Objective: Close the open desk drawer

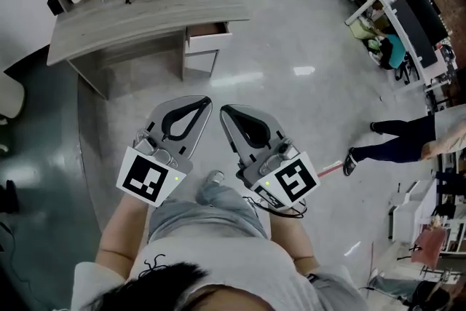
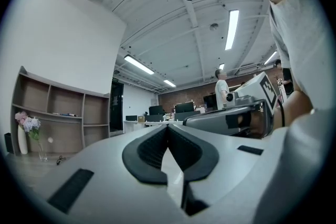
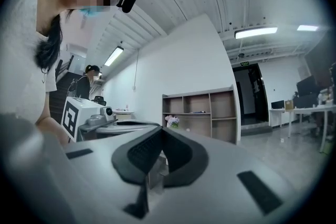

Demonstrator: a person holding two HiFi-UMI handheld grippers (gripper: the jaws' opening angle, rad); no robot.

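The left gripper [image 1: 206, 103] and the right gripper [image 1: 225, 111] are pale grey plastic shells. Each has two curved jaws lined with black ribbed padding that rings a teardrop-shaped opening. At the lower end of each sits a white cube [image 1: 149, 180] printed with a black square marker, with a small green light [image 1: 176, 176] beside it. Thin black cables [image 1: 282, 210] loop below the right one's cube. In the gripper views, flat black strips [image 2: 70, 190] mark the shells. The person wears a white short-sleeved shirt [image 1: 218, 258] and grey-blue trousers [image 1: 207, 211]. Dark hair [image 1: 156, 284] shows at the bottom of the frame.
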